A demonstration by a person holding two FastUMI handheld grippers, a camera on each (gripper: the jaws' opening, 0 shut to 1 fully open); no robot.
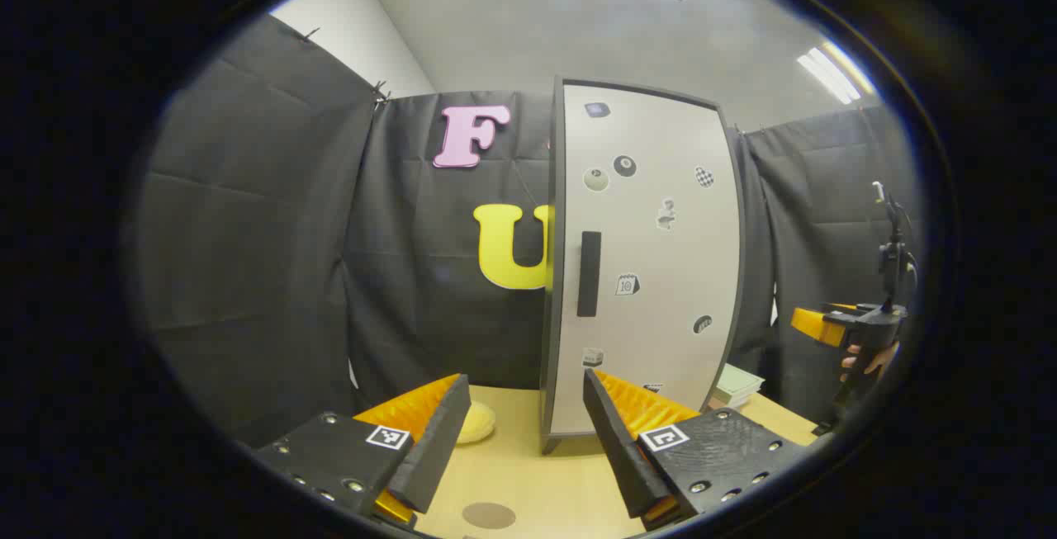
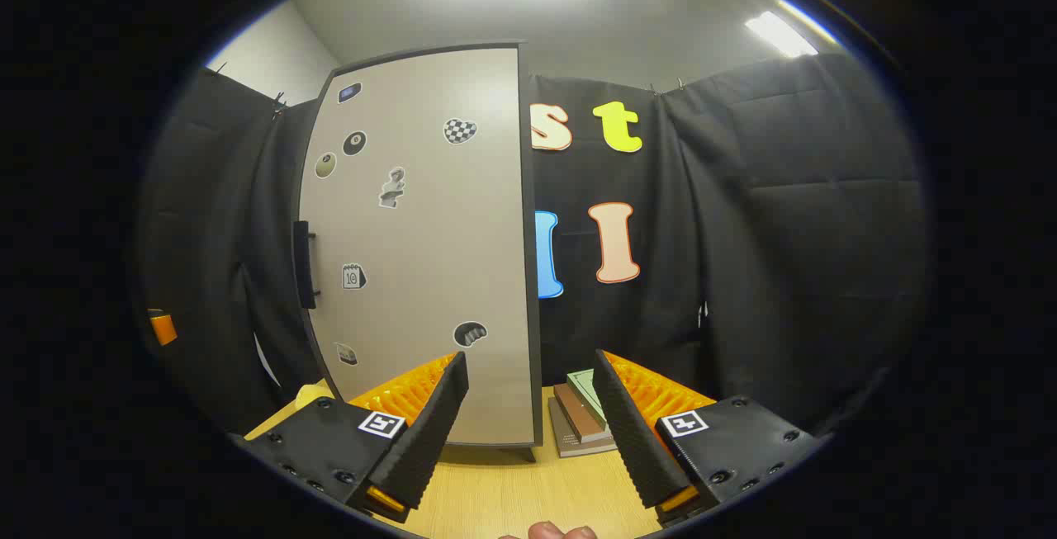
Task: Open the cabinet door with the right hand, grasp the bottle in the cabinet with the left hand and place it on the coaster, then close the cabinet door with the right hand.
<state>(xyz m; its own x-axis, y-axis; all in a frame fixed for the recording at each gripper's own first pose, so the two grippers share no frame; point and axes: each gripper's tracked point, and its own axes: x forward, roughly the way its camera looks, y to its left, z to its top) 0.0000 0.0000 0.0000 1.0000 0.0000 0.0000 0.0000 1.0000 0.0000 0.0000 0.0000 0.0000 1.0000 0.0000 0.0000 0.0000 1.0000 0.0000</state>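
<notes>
The cabinet door (image 1: 648, 267) in front of me is closed, a pale panel in a dark frame dotted with small stickers, with its dark vertical handle (image 1: 588, 273) on the left edge as my left gripper view sees it. In my right gripper view the same door (image 2: 421, 250) stands left of centre and the handle (image 2: 304, 265) sits at its far left edge. The bottle is behind that door, so I cannot see it. The cabinet stands on the light wooden desk (image 1: 528, 473).

The coaster (image 1: 488, 514) is a flat brown round disc lying on the desk near me, between my left fingers and in front of the cabinet. A pale yellow rounded thing (image 1: 477, 422) rests on the desk just left of the cabinet's foot.

My left hand-held gripper (image 1: 520, 440) is spread wide with nothing between its fingers, raised above the desk and pointed at the door's lower left corner. My right hand-held gripper (image 2: 528, 432) is likewise spread and holds nothing, facing the door's lower right edge. In the left gripper view I see that right one far off at the right, well apart from the cabinet, with my hand (image 1: 863, 357) around its grip.

A small stack of books (image 2: 582, 415) lies on the desk just right of the cabinet. Black cloth walls the booth behind.
</notes>
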